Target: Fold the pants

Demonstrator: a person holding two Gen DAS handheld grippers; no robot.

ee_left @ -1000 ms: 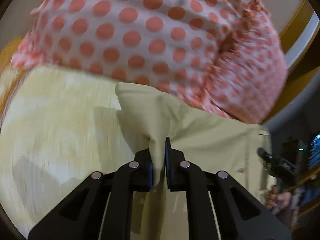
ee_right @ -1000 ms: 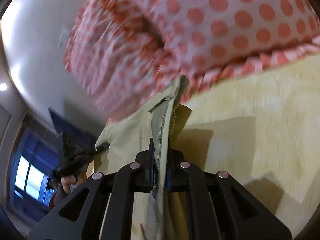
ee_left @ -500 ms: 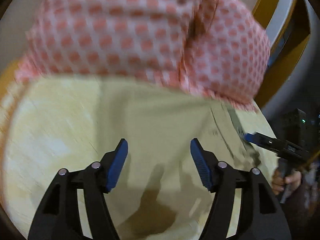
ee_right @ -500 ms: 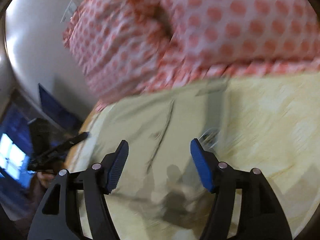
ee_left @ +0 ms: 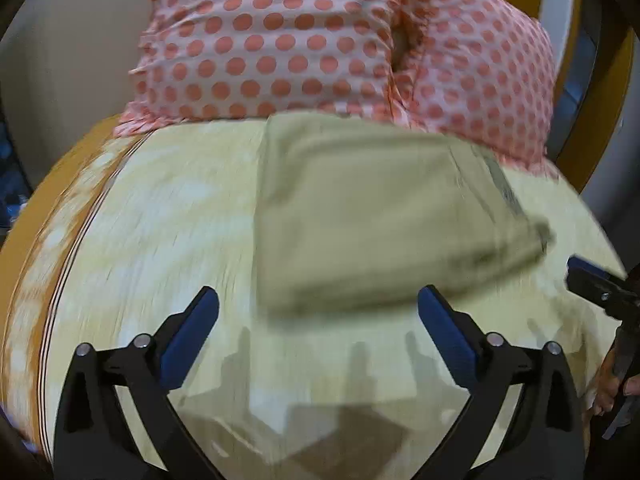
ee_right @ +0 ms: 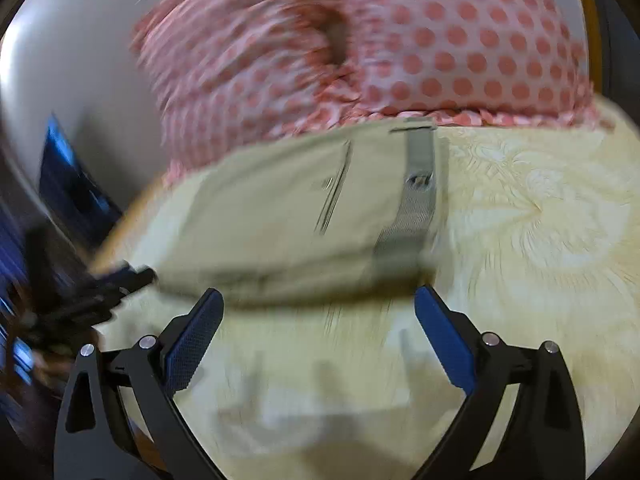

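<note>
The khaki pants [ee_left: 372,216] lie folded into a flat rectangle on the pale yellow bedspread [ee_left: 140,232], just ahead of both grippers. In the right wrist view the pants [ee_right: 288,220] show a pocket seam and the grey waistband [ee_right: 412,204] at their right end. My left gripper [ee_left: 318,320] is open and empty, a little short of the fold's near edge. My right gripper [ee_right: 318,318] is open and empty, its tips just at the near edge. Each gripper shows at the side of the other's view, at the right edge of the left wrist view [ee_left: 600,292].
Two pink pillows with red dots [ee_left: 288,40] lean behind the pants, also in the right wrist view [ee_right: 440,48]. An orange bed border [ee_left: 44,208] runs at the left. A grey wall [ee_right: 72,60] stands behind the pillows.
A second ago both grippers were shut on the pants' cloth and held it up. They let go, opened wide and drew back; the pants now lie folded flat.
</note>
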